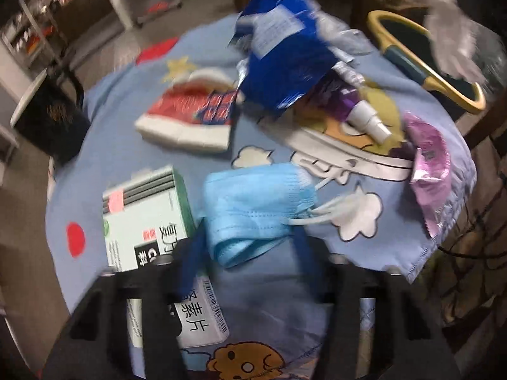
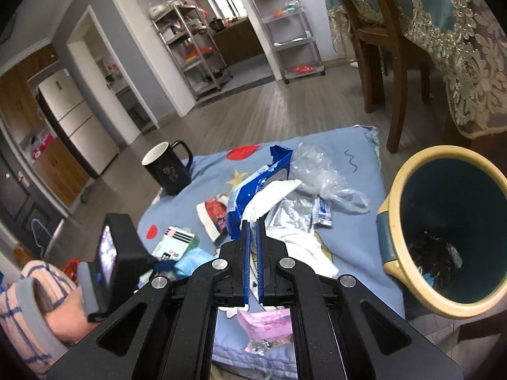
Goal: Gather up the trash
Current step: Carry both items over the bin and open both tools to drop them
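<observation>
A low table under a blue cartoon cloth [image 1: 133, 145] carries trash. My left gripper [image 1: 250, 247] is open, its blue fingers on either side of a light blue face mask [image 1: 253, 202]; whether they touch it I cannot tell. My right gripper [image 2: 253, 224] is shut on a blue-and-white wrapper [image 2: 253, 186], which hangs lifted in the left wrist view [image 1: 285, 50] with white paper [image 2: 279, 199]. A pink wrapper [image 1: 427, 164] lies at the cloth's right edge. The yellow-rimmed teal bin [image 2: 393, 215] stands at the right; some trash lies inside.
A green-white medicine box [image 1: 142, 215], a second white box [image 1: 202, 316], a red-white pack [image 1: 187, 117], a small white bottle [image 1: 370, 120], a clear bag [image 2: 320, 174] and a black mug [image 2: 168, 167] sit on the cloth. Wooden chairs [image 2: 380, 47] stand behind.
</observation>
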### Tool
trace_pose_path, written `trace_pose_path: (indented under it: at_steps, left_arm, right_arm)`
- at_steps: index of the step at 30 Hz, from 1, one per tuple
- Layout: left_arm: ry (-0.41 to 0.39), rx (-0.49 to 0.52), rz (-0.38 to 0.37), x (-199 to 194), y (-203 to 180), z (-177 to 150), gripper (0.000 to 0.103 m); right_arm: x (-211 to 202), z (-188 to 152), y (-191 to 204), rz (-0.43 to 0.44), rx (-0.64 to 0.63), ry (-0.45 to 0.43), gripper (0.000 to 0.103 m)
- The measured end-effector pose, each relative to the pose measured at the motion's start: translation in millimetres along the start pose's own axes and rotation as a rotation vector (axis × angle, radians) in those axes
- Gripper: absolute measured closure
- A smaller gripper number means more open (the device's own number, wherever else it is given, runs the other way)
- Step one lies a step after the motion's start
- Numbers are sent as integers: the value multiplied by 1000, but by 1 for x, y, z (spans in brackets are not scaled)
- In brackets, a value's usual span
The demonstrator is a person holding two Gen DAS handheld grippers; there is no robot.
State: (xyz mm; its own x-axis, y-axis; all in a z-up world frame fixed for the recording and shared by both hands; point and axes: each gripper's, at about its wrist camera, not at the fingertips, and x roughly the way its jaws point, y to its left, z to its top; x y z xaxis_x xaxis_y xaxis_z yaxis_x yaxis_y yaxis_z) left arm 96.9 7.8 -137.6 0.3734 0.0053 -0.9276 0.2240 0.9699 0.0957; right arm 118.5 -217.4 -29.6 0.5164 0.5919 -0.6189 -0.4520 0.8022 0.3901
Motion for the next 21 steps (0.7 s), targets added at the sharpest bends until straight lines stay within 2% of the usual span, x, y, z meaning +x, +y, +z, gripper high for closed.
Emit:
trace_pose_path:
  at_steps: [3,5,15,18,21]
  left_arm:
    - [-27,-41,-33,-9,7,3,84]
    - [-59,-75,-53,-19,12,4,88]
    - [-305,-328,-197,-90,48,15,90]
    - [-372,-356,-243,-110,51,26,90]
    - [-412,-341,-277,-124,41,41,90]
  right_arm:
    - [-3,1,-4,-2,8,-6,98]
    - [-8,0,-6,-7,12,-14,98]
    - [-42,5,-26,-47,49,-77,98]
    - [-56,9,-32,-63,53,-101,98]
    - [-69,11,-37,-87,46,-120,98]
